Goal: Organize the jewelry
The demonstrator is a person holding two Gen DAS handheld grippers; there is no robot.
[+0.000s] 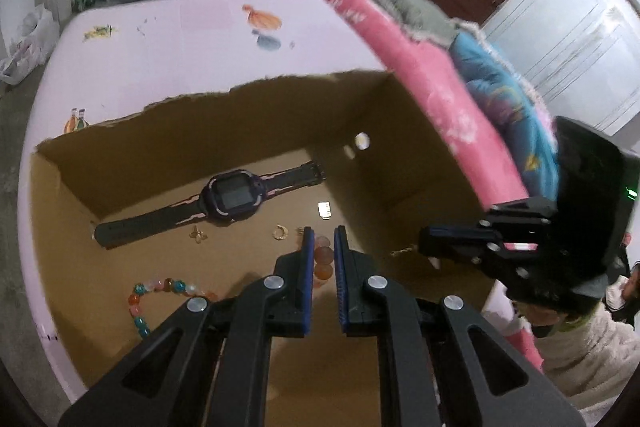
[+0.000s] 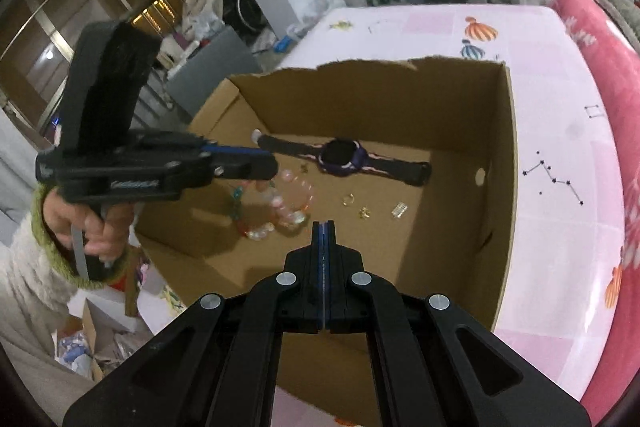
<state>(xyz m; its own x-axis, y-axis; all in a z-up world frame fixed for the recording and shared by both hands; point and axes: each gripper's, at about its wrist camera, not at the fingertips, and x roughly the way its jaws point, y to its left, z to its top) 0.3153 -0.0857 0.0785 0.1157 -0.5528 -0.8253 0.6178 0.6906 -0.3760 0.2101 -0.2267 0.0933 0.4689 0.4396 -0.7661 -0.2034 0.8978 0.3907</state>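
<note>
the jewelry lies loose on the floor of the box [image 2: 496,155]: a watch [image 1: 232,197] by the far wall, small gold earrings [image 2: 349,199] in the middle, a bracelet [image 2: 280,211] near the left side. the left gripper [image 1: 323,235] hangs over the bracelet's beads, fingers parted and holding nothing. the right gripper [image 2: 323,227] is clenched and empty. this looks like the approach to a pick; next the left would need to drop lower and close on the beads.

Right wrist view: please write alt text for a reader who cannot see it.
The shut right gripper points into a cardboard box holding a smartwatch, a bead bracelet and small gold earrings. The left gripper reaches in over the bracelet.
</note>
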